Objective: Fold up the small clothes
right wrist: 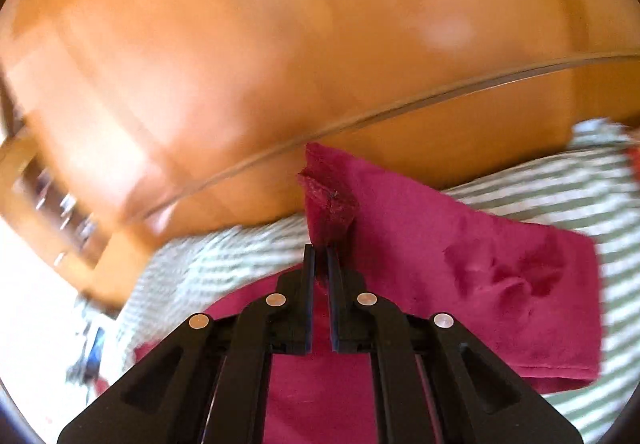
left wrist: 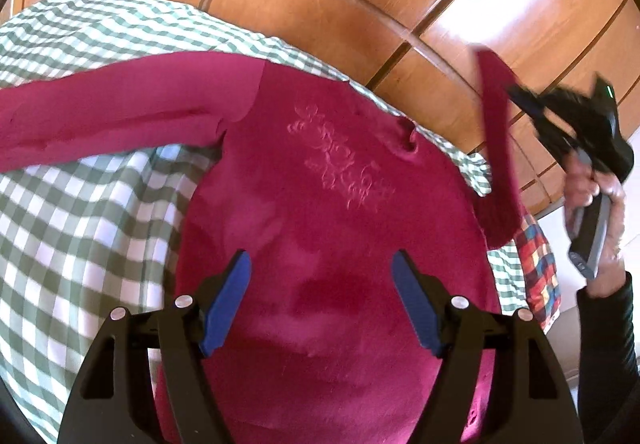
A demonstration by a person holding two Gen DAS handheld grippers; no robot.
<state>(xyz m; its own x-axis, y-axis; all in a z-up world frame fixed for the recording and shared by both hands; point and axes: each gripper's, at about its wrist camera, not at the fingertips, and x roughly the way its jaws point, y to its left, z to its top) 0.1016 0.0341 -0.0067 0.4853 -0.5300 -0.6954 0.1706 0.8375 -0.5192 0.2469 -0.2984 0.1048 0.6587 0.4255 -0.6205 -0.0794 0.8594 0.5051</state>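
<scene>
Magenta long-sleeve top [left wrist: 320,211] lies spread on a green-and-white checked cloth [left wrist: 80,203], embossed script on the chest facing up. Nearest in the left wrist view, the left gripper [left wrist: 322,304] hangs over the lower body of the top, blue pads [left wrist: 228,304] spread wide, nothing between them, not touching fabric as far as I can tell. 1 sleeve [left wrist: 100,115] stretches flat across the checked cloth to the left side of that view. On the right side, the other sleeve [left wrist: 496,131] is lifted off the cloth, its cuff end pinched in the right gripper [left wrist: 520,95], held by a person's hand [left wrist: 600,203] in a dark sleeve cuff. Right wrist view, blurred: right gripper [right wrist: 320,250] jaws nearly together, clamped on the sleeve end [right wrist: 328,199], rest of the top trailing below and to the right. A multicoloured checked fabric [left wrist: 540,264] sits at the cloth's edge. Farthest back, glossy wooden panelling [left wrist: 360,3].
</scene>
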